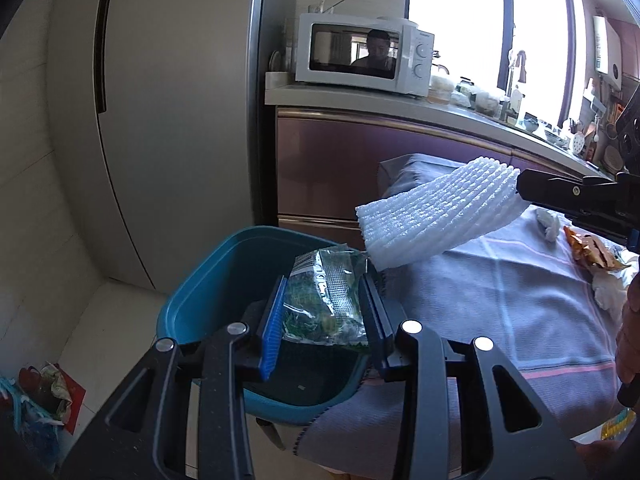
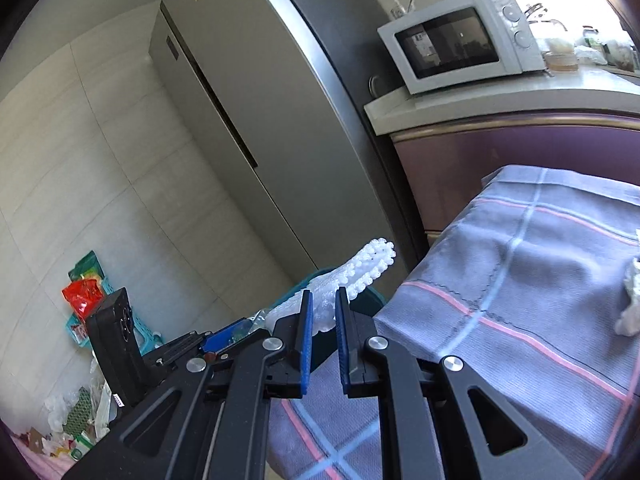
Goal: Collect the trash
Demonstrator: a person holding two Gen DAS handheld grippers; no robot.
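Left wrist view shows the left gripper (image 1: 326,316) pinching a crinkly plastic wrapper (image 1: 326,300) between its blue pads, right over the blue bin (image 1: 208,280) that sits at the left edge of the table (image 1: 500,300). The wrapper looks very light and thin. It may be slippery, so I think a hold in the middle of the crumpled part is safest.

The right gripper (image 2: 324,332) is pressed onto one end of a white foam net (image 1: 432,216), the kind that goes around fruit. The net sticks out over the table's left edge, toward the bin. It looks soft, squishy and light as a feather. It bends easily, so holding it at the end lets it droop a little.

More trash lies near the right edge of the table: white tissues (image 1: 610,292) and an orange wrapper (image 1: 592,252).
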